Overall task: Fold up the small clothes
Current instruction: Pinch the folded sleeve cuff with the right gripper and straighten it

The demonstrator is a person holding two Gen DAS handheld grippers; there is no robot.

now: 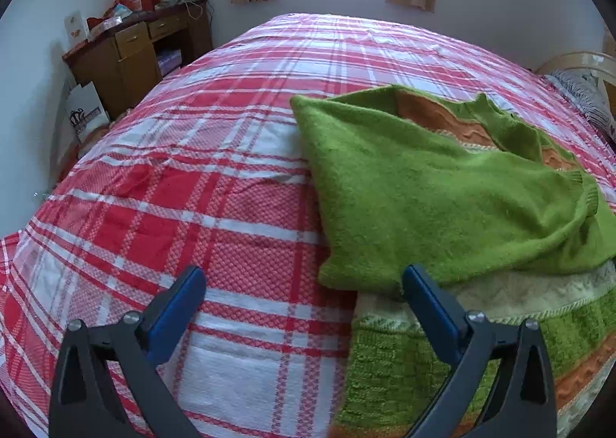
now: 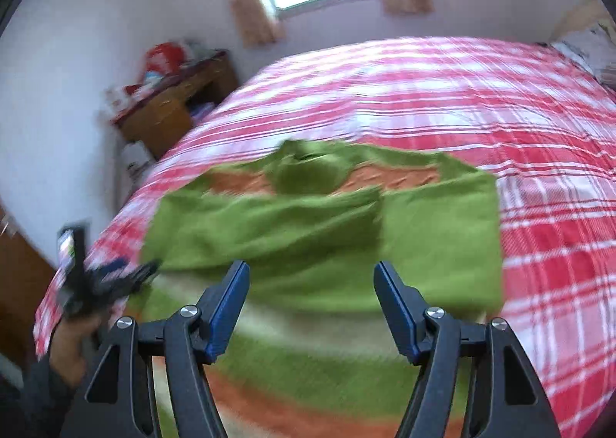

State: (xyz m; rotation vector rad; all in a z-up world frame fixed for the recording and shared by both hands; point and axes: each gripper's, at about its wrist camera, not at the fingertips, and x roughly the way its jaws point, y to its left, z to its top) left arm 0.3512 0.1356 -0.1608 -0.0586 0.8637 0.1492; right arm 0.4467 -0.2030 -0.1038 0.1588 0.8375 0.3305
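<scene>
From the left wrist, the left gripper [image 1: 304, 284] stands wide apart and empty, the green sweater [image 1: 442, 199] on the plaid bed [image 1: 192, 187] ahead beside its right finger, while the blurred right wrist view shows the right gripper [image 2: 312, 276] parted, empty, above the sweater's folded middle.

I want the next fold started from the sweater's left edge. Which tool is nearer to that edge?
Left. The left tool hangs open right at the sweater's left edge, one finger over the bedspread, the other over the knit. The right tool hangs open above the sweater's middle.
</scene>
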